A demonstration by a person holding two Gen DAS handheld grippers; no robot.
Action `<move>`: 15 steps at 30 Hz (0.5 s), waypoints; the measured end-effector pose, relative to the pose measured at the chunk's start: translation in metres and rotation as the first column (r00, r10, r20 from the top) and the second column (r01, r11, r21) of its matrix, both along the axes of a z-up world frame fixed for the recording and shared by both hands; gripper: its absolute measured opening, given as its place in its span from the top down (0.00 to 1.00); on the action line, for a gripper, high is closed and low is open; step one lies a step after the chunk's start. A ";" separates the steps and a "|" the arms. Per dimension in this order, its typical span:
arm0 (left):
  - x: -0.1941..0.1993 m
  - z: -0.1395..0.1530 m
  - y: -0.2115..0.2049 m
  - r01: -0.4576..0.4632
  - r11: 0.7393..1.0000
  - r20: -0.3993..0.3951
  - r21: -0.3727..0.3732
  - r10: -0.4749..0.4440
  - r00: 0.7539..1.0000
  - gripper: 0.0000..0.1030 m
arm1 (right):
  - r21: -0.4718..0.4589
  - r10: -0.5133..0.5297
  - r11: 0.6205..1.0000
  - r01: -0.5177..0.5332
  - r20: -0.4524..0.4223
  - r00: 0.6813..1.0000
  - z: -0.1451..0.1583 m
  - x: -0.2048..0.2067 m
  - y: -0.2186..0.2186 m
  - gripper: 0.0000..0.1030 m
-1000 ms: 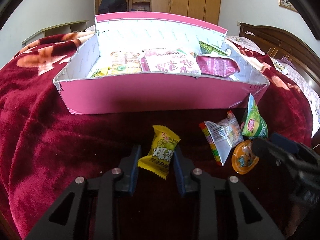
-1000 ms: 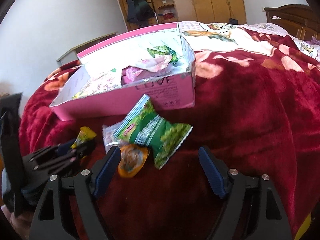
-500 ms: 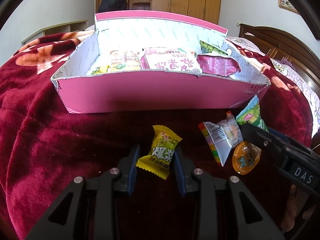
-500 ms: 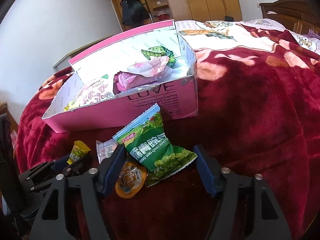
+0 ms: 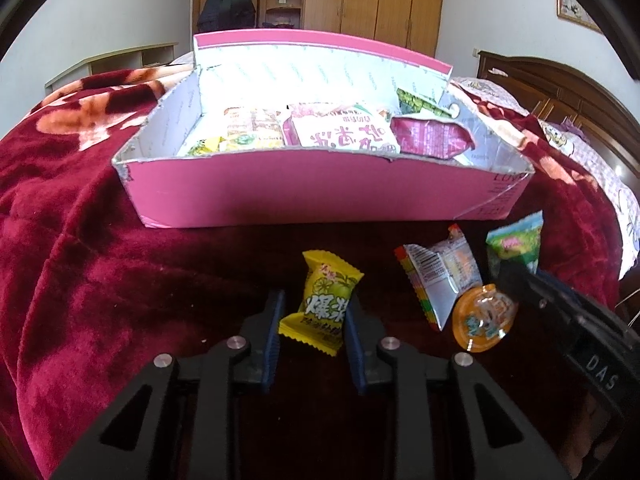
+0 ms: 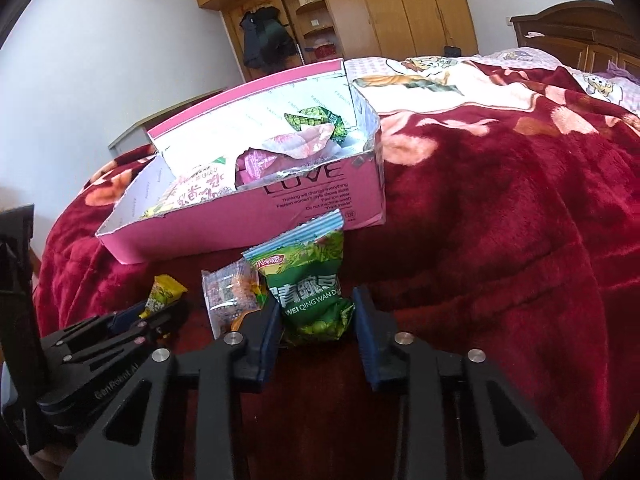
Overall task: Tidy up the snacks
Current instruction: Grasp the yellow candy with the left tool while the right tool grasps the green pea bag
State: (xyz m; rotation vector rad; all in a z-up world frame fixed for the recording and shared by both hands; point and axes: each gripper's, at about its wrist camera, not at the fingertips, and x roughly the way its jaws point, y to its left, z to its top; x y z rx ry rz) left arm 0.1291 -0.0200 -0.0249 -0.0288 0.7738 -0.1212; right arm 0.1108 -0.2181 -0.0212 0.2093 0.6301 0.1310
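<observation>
Your left gripper (image 5: 314, 312) pinches the yellow candy (image 5: 322, 304) and your right gripper (image 6: 316, 312), jaws just closing, squeezes the green pea bag (image 6: 310, 292), hiding its bottom edge, pink box (image 6: 320, 212) at twelve o'clock.

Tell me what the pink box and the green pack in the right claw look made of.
Pink box: likely cardboard, matte pink outside, pale printed lining, with ragged torn edges. Green pack: apparently thin plastic film, glossy, crinkled, with a crimped top seal.
</observation>
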 end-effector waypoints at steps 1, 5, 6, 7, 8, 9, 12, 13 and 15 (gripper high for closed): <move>-0.002 0.001 0.002 -0.002 1.000 0.001 -0.011 0.002 1.000 0.72 | -0.001 0.000 1.000 0.000 0.001 1.000 0.000 -0.001 0.000 0.66; -0.009 0.005 0.008 -0.008 0.999 -0.002 -0.040 0.008 1.000 0.73 | 0.000 -0.003 1.000 0.003 0.011 1.000 0.004 -0.008 0.000 0.66; -0.012 0.007 0.010 -0.012 0.999 0.002 -0.046 0.012 1.000 0.73 | 0.000 -0.003 1.000 0.003 0.013 1.000 0.005 -0.010 0.001 0.67; -0.014 0.008 0.011 -0.013 0.999 0.005 -0.050 0.014 1.000 0.73 | -0.001 -0.002 1.000 0.002 0.016 1.000 0.006 -0.012 0.001 0.67; -0.015 0.009 0.011 -0.014 0.999 0.007 -0.052 0.015 1.000 0.73 | -0.001 0.000 1.000 0.000 0.018 1.000 0.007 -0.015 0.002 0.67; -0.016 0.011 0.012 -0.015 0.998 0.010 -0.053 0.016 1.000 0.73 | 0.000 0.003 1.000 -0.003 0.021 1.000 0.008 -0.017 0.003 0.67; -0.022 0.016 0.013 -0.014 0.998 0.023 -0.058 0.015 1.000 0.73 | -0.003 0.013 1.000 -0.013 0.030 0.999 0.011 -0.025 0.007 0.67; -0.024 0.018 0.014 -0.012 0.998 0.029 -0.060 0.014 0.999 0.73 | -0.003 0.017 1.000 -0.017 0.031 0.999 0.012 -0.027 0.008 0.67; -0.027 0.022 0.015 -0.011 0.998 0.037 -0.061 0.013 0.999 0.73 | 0.001 0.026 1.000 -0.027 0.033 0.999 0.014 -0.031 0.010 0.67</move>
